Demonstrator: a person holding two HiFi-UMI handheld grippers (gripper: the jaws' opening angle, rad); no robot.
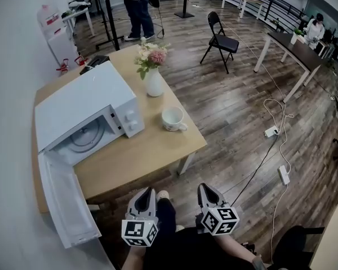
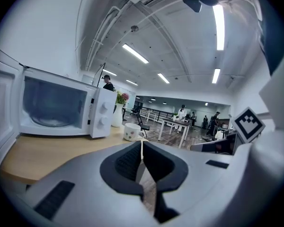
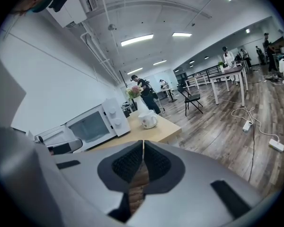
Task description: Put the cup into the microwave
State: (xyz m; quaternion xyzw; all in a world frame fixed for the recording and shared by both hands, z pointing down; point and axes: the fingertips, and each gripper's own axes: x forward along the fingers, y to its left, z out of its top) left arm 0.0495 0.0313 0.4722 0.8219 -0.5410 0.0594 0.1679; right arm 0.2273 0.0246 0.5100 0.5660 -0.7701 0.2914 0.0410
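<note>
A white cup (image 1: 173, 118) with small dots stands on the wooden table (image 1: 135, 156), to the right of the white microwave (image 1: 84, 111). The microwave's door (image 1: 65, 198) hangs wide open toward the table's front edge. The cup (image 2: 131, 131) also shows in the left gripper view beside the microwave (image 2: 61, 109), and the cup (image 3: 148, 120) shows in the right gripper view next to the microwave (image 3: 98, 123). My left gripper (image 1: 145, 197) and right gripper (image 1: 208, 193) are both shut and empty, held side by side in front of the table, well short of the cup.
A white vase of flowers (image 1: 152, 72) stands behind the cup. A black folding chair (image 1: 219, 41), further tables (image 1: 296, 52) and power strips with cables (image 1: 273, 131) lie on the wood floor to the right. A person (image 1: 138, 7) stands beyond the table.
</note>
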